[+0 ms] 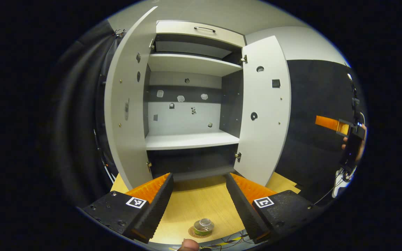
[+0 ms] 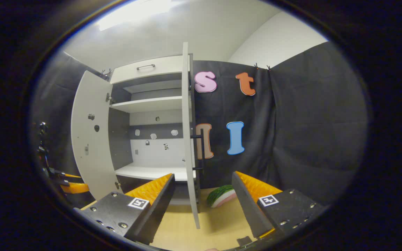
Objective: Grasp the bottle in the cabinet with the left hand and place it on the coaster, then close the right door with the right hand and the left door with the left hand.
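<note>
Nearest in the left gripper view, a fingertip point(image 1: 188, 245) is cut off at the bottom edge. Just beyond, the bottle point(image 1: 203, 226) is seen standing on the coaster point(image 1: 194, 233) on the wooden table point(image 1: 194, 202), below the left gripper point(image 1: 199, 204), whose fingers are spread and empty. Farther off, both cabinet doors point(image 1: 126, 104) stand open. The right gripper point(image 2: 202, 200) is held apart around the right door's edge point(image 2: 187, 139), without touching; a watermelon slice point(image 2: 221, 195) is partly hidden behind.

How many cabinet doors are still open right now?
2. The left door is swung out on the cabinet's left side; the right door stands open on its right side, seen edge-on in the right gripper view.
</note>
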Demonstrator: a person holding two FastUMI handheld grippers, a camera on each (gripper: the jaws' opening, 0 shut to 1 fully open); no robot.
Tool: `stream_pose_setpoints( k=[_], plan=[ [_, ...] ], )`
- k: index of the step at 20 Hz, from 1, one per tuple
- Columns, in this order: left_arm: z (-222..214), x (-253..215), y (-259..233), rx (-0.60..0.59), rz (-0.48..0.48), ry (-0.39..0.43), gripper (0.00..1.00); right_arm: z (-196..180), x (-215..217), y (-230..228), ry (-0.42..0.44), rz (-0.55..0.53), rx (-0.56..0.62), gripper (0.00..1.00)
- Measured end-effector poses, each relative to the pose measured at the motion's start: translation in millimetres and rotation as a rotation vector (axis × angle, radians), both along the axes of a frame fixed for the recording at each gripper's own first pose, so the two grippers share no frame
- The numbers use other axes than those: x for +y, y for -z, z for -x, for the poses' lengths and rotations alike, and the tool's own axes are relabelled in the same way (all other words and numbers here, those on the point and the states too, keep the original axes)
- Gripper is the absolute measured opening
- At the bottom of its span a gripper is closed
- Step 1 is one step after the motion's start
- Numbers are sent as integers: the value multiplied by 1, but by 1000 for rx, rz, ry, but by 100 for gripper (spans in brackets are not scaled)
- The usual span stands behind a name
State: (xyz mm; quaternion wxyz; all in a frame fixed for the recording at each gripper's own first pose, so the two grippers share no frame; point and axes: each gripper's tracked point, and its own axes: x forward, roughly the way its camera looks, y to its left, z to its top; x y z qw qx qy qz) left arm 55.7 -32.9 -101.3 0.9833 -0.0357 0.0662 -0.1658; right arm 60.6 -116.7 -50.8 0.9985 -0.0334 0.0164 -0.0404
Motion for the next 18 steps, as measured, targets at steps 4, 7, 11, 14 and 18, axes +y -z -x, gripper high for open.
stream_pose_setpoints(
  k=[4,7,11,14,18],
  plan=[
    [-4,30,-55,-43,3,-44,96,-21,-44,-31,26,15,-18,98],
    [-2,48,-94,-119,-5,-70,96,-44,-78,-35,61,11,10,98],
    [11,56,-118,-214,-6,-28,95,-86,-111,-33,97,-48,47,98],
    [11,77,-120,-243,-37,-78,96,-127,-124,-32,79,-121,42,98],
    [11,107,-121,-272,-42,-88,96,-175,-125,0,53,-73,120,98]
  ],
)
